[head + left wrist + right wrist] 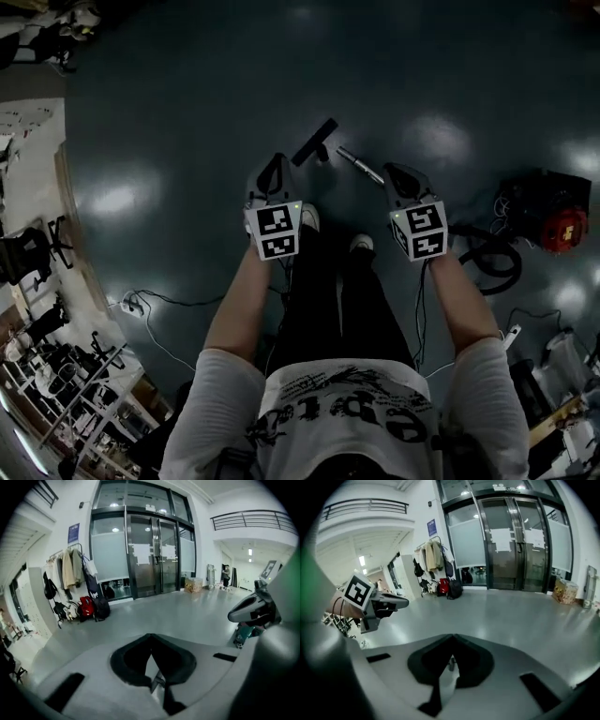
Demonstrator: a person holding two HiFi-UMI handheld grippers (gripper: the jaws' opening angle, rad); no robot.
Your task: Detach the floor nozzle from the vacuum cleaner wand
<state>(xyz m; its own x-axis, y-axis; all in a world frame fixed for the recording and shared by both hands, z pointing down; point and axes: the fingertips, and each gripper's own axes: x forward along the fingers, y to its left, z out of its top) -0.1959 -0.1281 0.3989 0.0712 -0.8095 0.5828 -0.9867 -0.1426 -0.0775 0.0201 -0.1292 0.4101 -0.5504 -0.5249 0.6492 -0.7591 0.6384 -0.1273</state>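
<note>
Dark, glossy floor (187, 112) across the whole head view, dotted with pale light reflections. Black floor nozzle (314, 142) flat on it, lying at a slant. Silver wand (360, 165) just right of the floor nozzle, also down on the floor, its near end close beside the nozzle's neck; touching or apart, impossible to tell.

Left hand-held gripper (274, 169) just below and left of the floor nozzle in that view, up off the floor, jaws pressed together with nothing between the pads. Right hand-held gripper (401, 176) to the right of the floor nozzle, beyond the wand, likewise closed and empty. Neither in contact with floor nozzle or wand.

Pale shoe tips (309, 217) below the floor nozzle, between the two marker cubes. Red and black vacuum cleaner body (553, 217) far to the right of the floor nozzle, black hose (492, 258) looped beside it. White cable (159, 300) trailing over the floor well below and left of the floor nozzle.
</note>
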